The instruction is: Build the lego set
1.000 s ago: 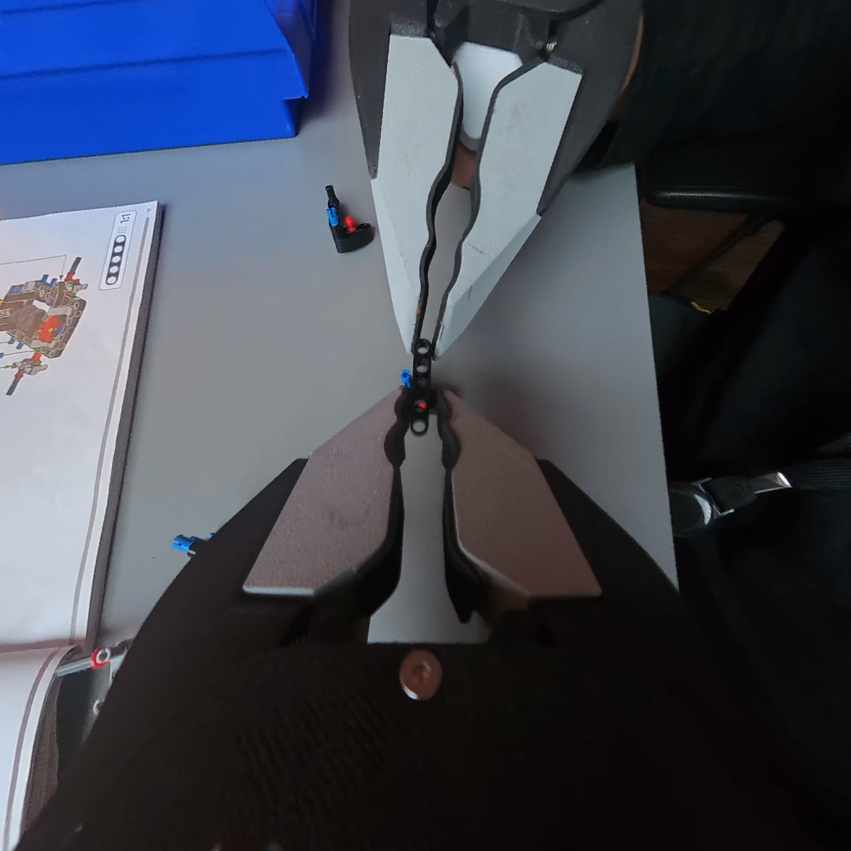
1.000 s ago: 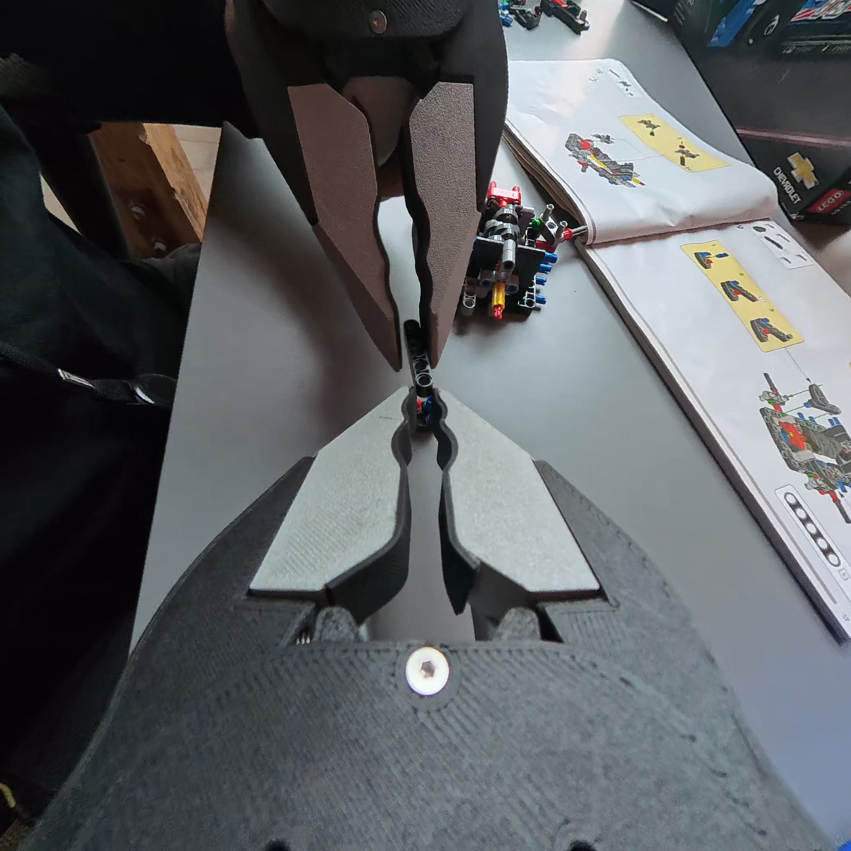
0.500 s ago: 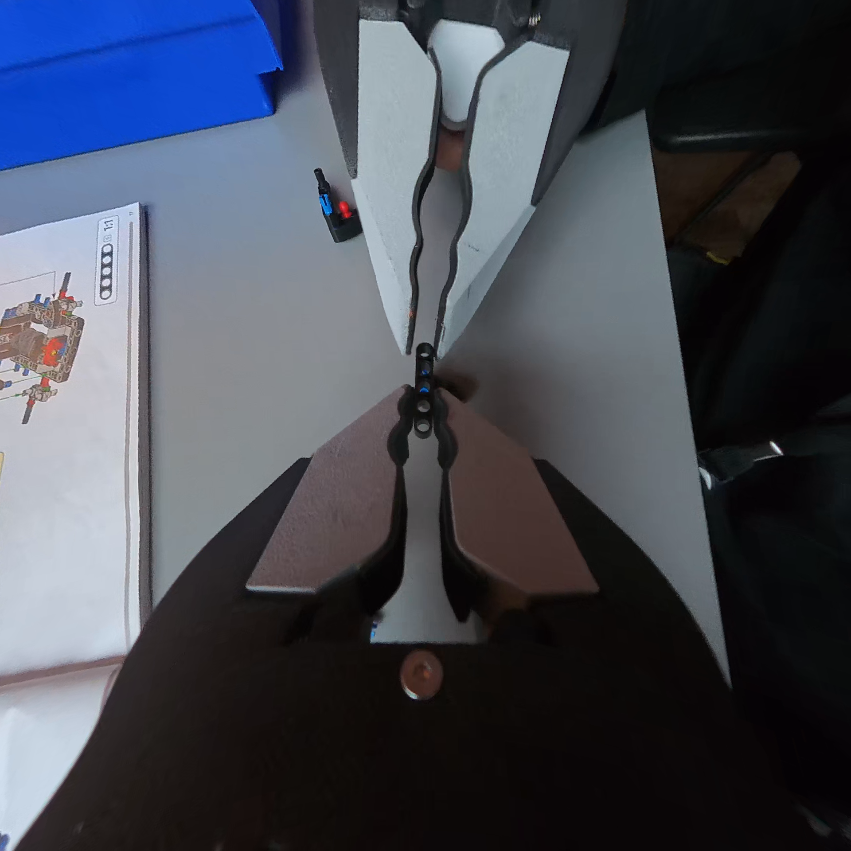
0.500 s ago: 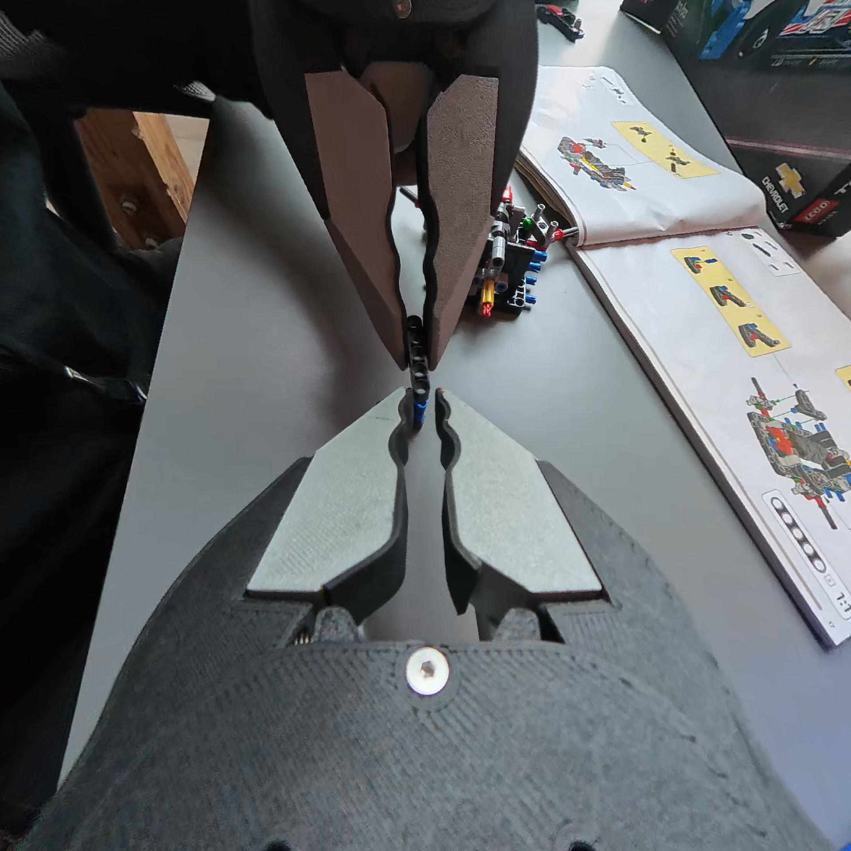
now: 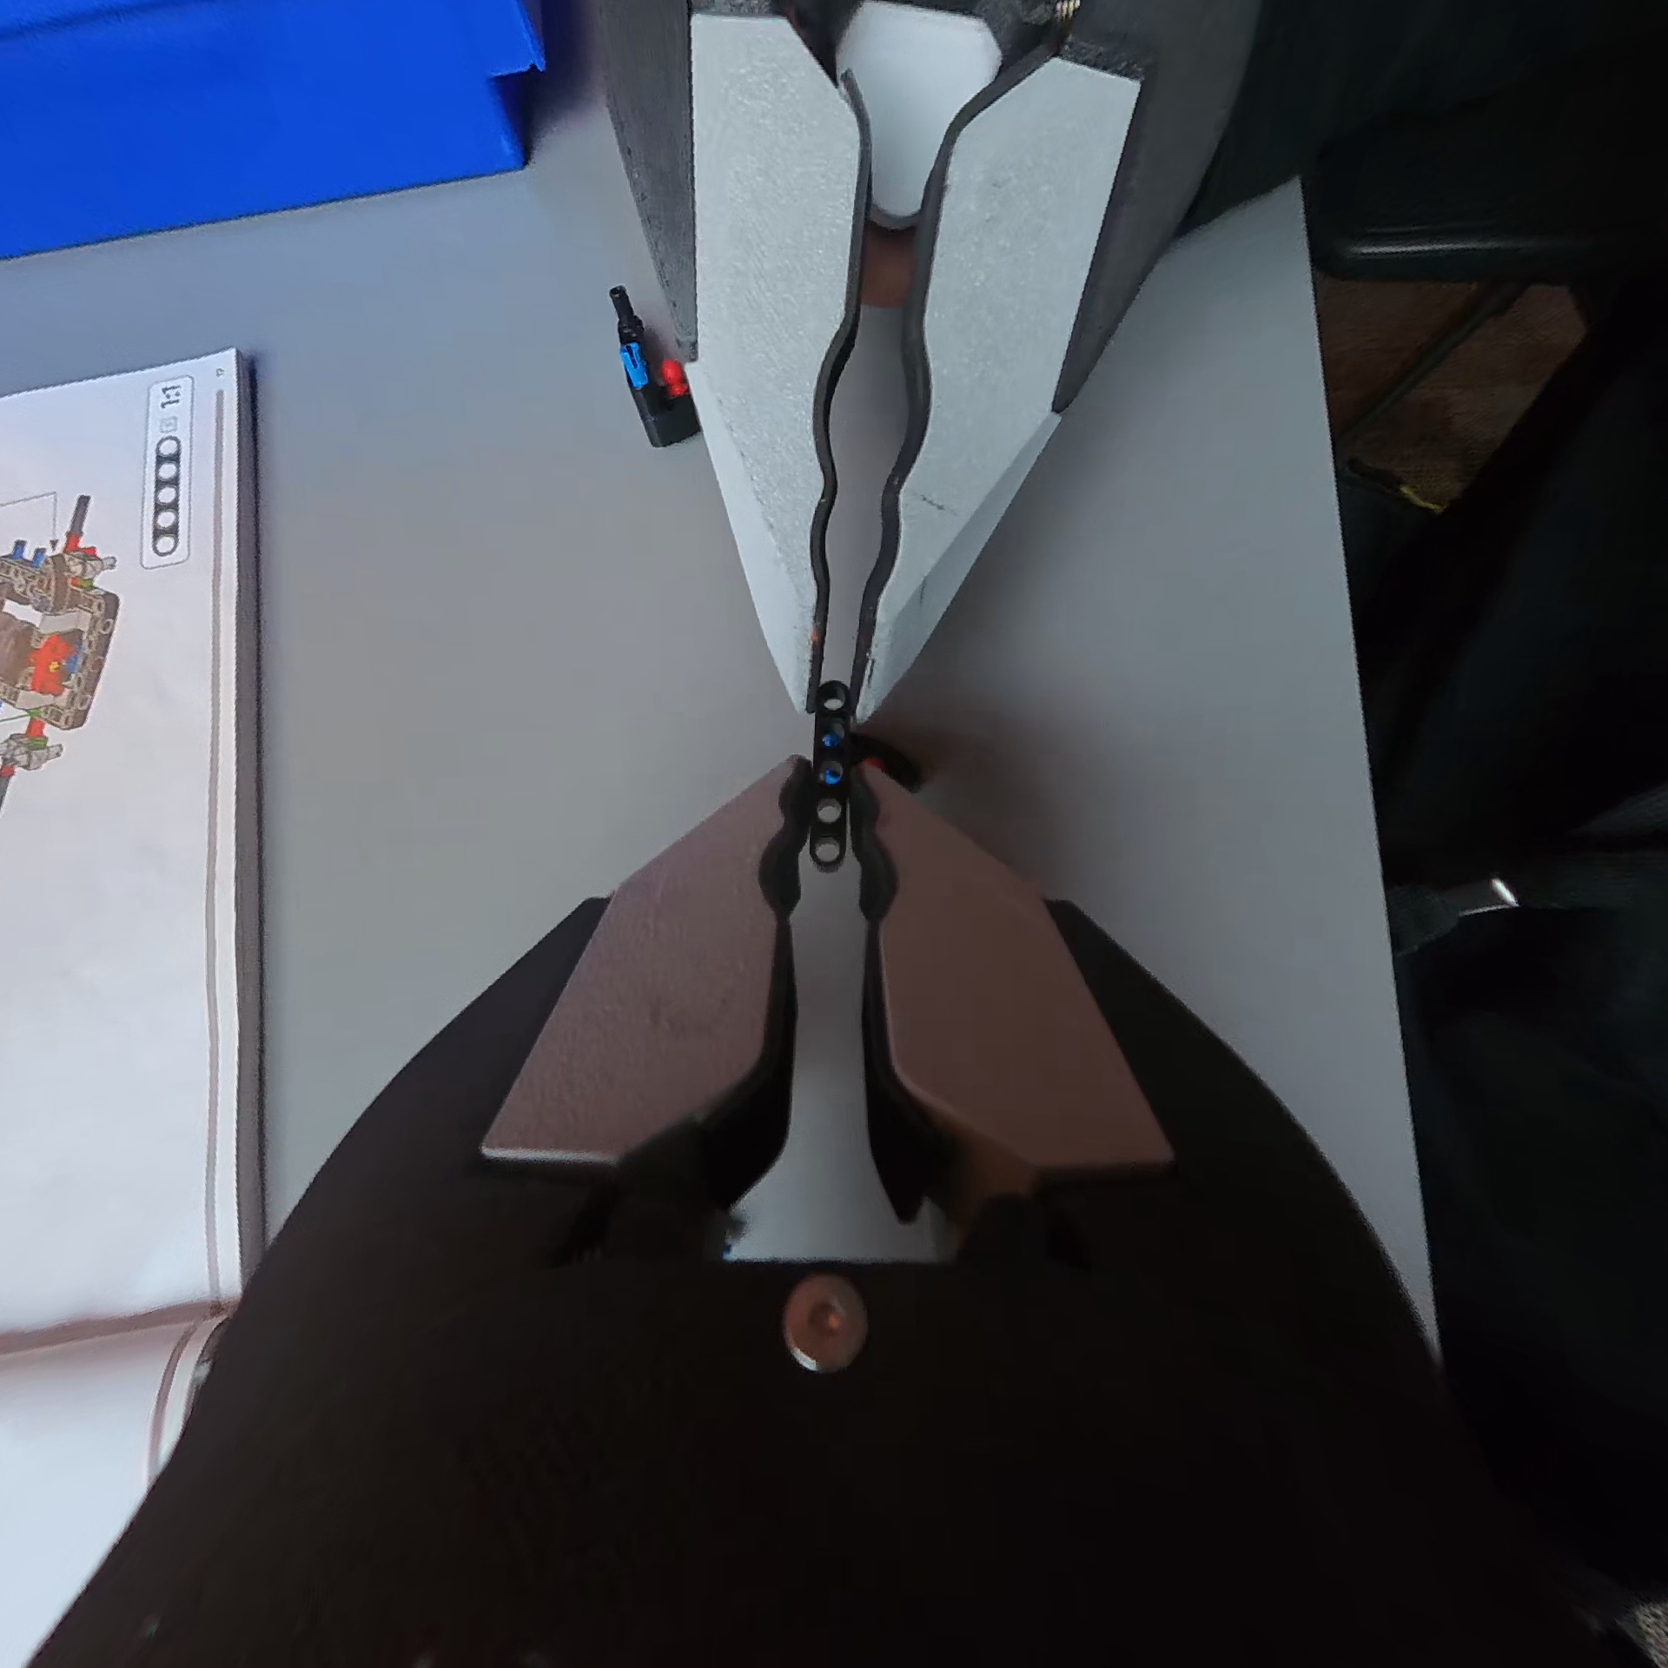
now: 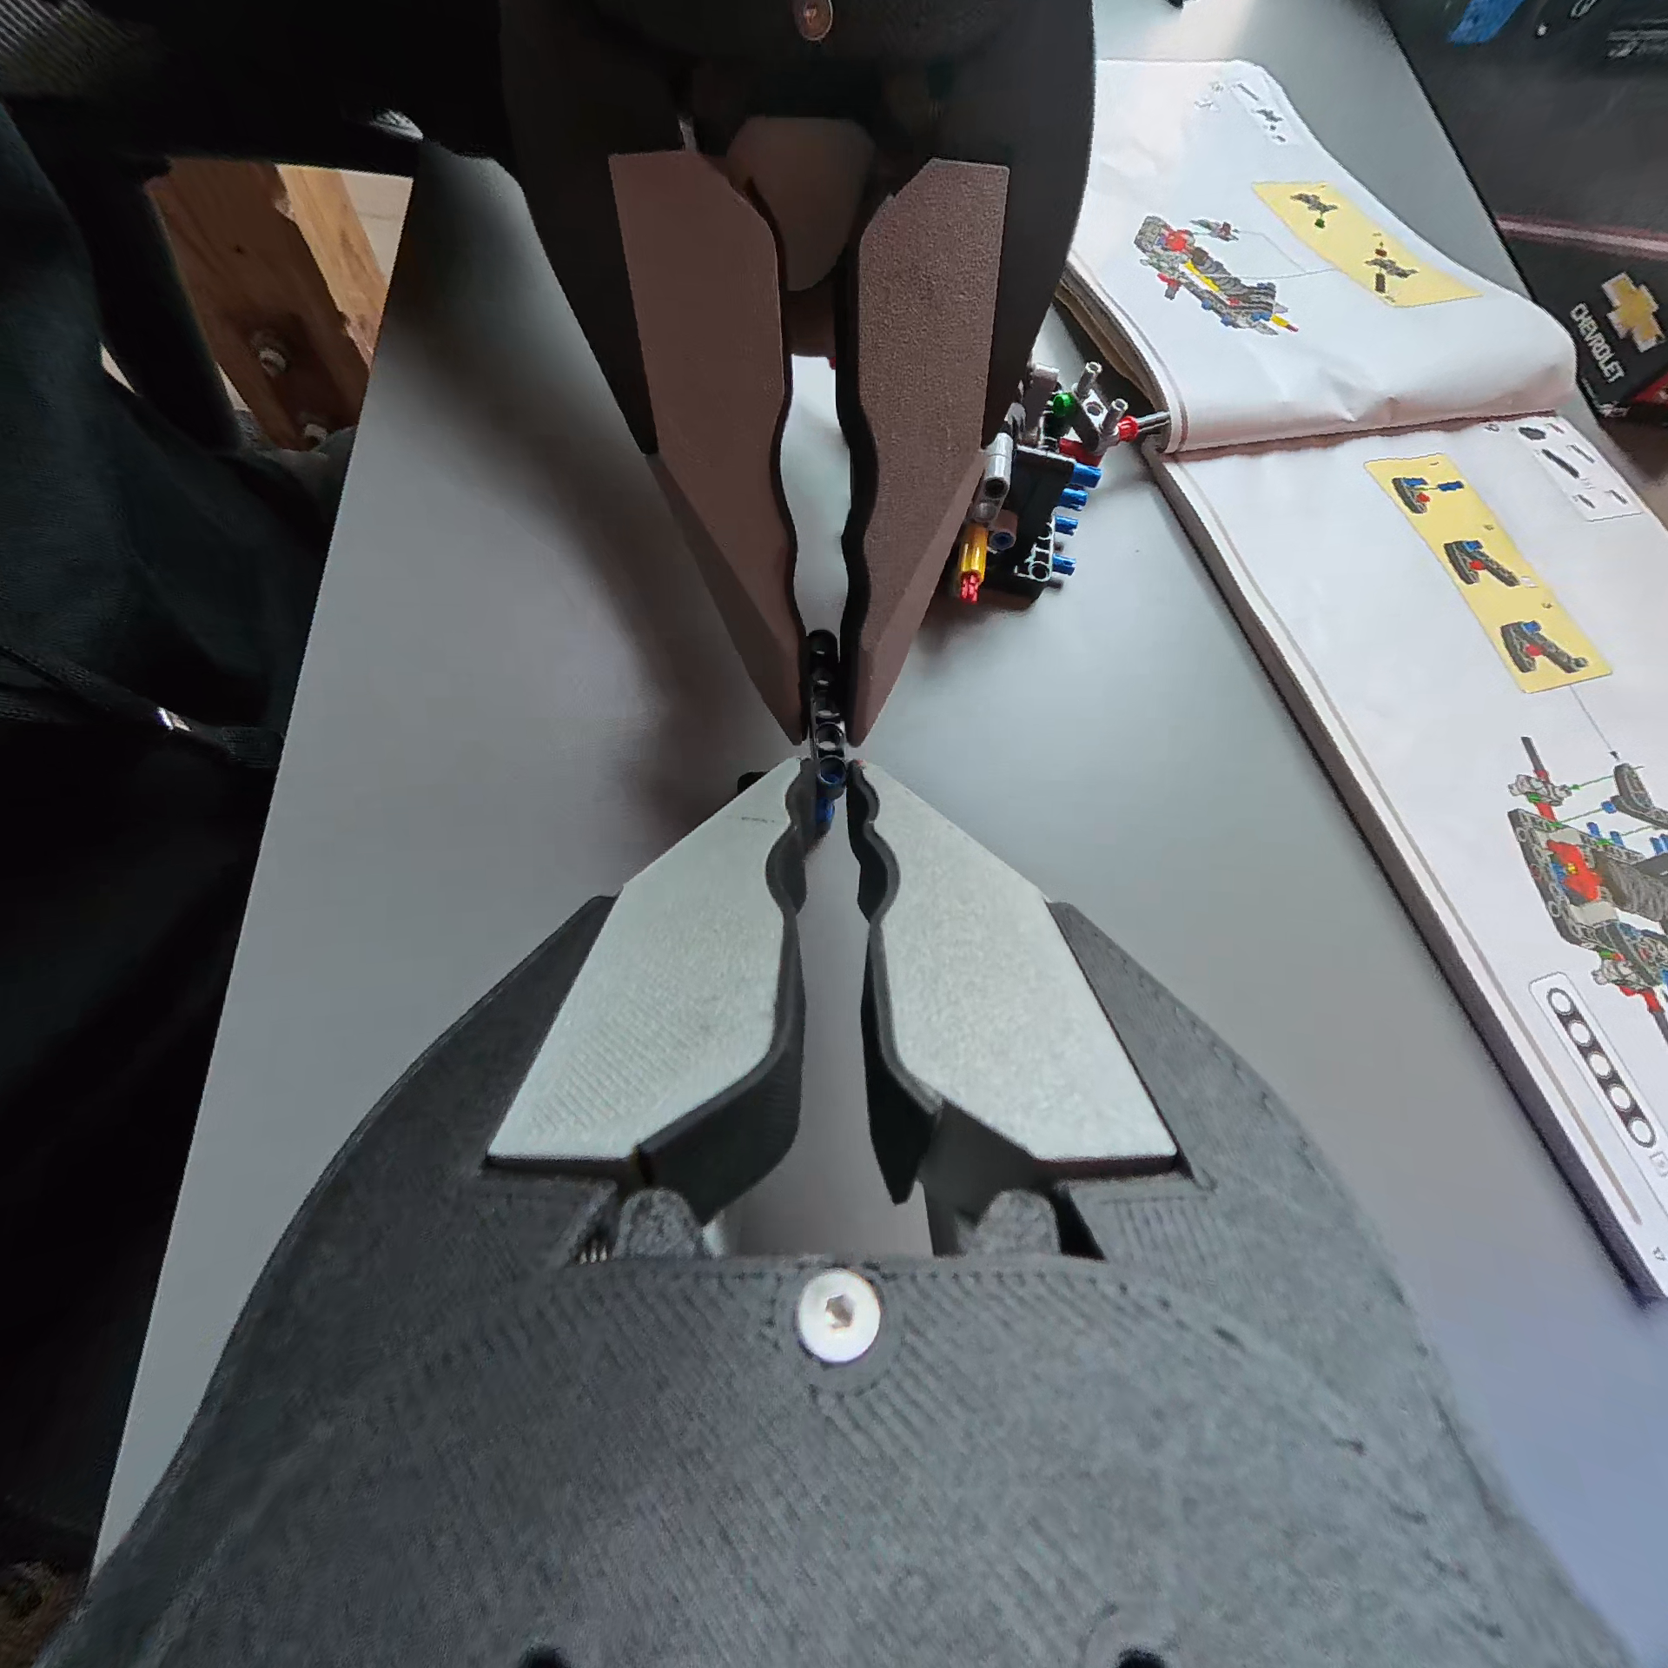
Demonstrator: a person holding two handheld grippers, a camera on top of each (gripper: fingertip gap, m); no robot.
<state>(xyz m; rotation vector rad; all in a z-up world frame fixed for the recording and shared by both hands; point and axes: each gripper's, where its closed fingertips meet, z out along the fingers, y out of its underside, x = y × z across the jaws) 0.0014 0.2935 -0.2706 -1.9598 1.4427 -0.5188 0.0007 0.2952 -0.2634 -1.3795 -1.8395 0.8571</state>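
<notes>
A thin black lego beam (image 5: 829, 817) with a row of holes hangs in the air between my two grippers, which face each other tip to tip. My left gripper (image 5: 835, 778), with brown pads, is shut on one end of it. My right gripper (image 6: 826, 767), with grey pads, is shut on the other end. A blue pin (image 5: 832, 742) sits in a hole of the beam between the two sets of tips. The blue pin also shows in the right wrist view (image 6: 823, 794). A small red part (image 5: 877, 763) shows just beside the beam.
An open instruction booklet (image 6: 1354, 560) lies on the grey table (image 6: 542, 542). A part-built model (image 6: 1029, 505) stands by the booklet's fold. A small black piece with blue and red pins (image 5: 654, 388) lies near a blue bin (image 5: 253, 117). The table's edge (image 5: 1354, 632) is close. My left and right fingertips are right by each other.
Both grippers have kept hold of the beam and have shifted together over the table. The beam has turned a little, so the blue pin now shows in a hole.
</notes>
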